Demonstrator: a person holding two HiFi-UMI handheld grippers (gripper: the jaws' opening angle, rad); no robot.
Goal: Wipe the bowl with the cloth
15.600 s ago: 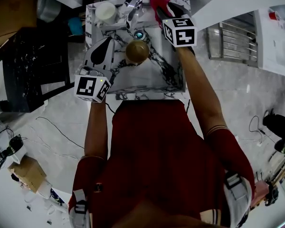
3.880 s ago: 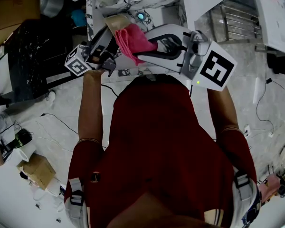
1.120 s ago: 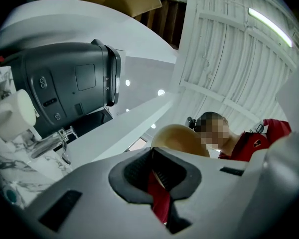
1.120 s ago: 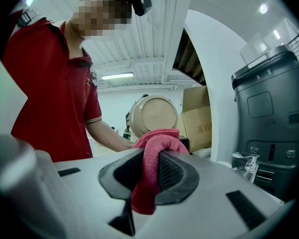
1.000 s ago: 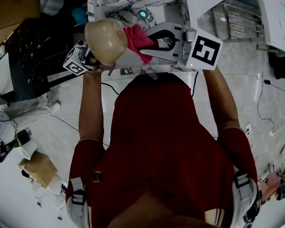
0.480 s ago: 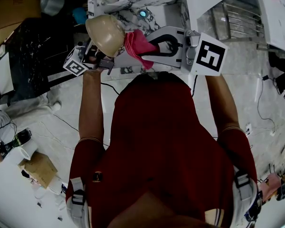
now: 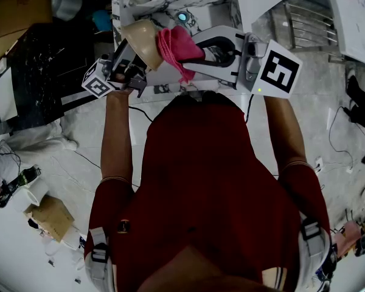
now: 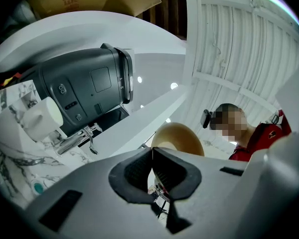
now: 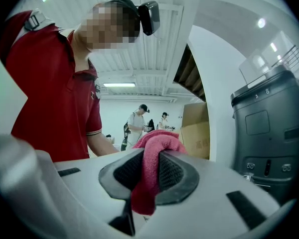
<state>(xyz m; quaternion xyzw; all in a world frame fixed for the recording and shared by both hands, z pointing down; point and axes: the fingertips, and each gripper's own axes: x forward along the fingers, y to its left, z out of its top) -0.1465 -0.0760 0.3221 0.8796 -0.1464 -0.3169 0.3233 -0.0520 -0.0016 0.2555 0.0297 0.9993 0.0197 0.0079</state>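
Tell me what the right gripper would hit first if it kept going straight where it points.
Probably the round tan bowl, which the left gripper holds: from the head view the right gripper, shut on a pink towelling cloth, points at it. Depth is unclear.

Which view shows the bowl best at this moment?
The head view: the bowl shows tilted, the cloth against it. The left gripper view shows only its top, above the left gripper clamping its rim. The right gripper view shows no bowl, only cloth.
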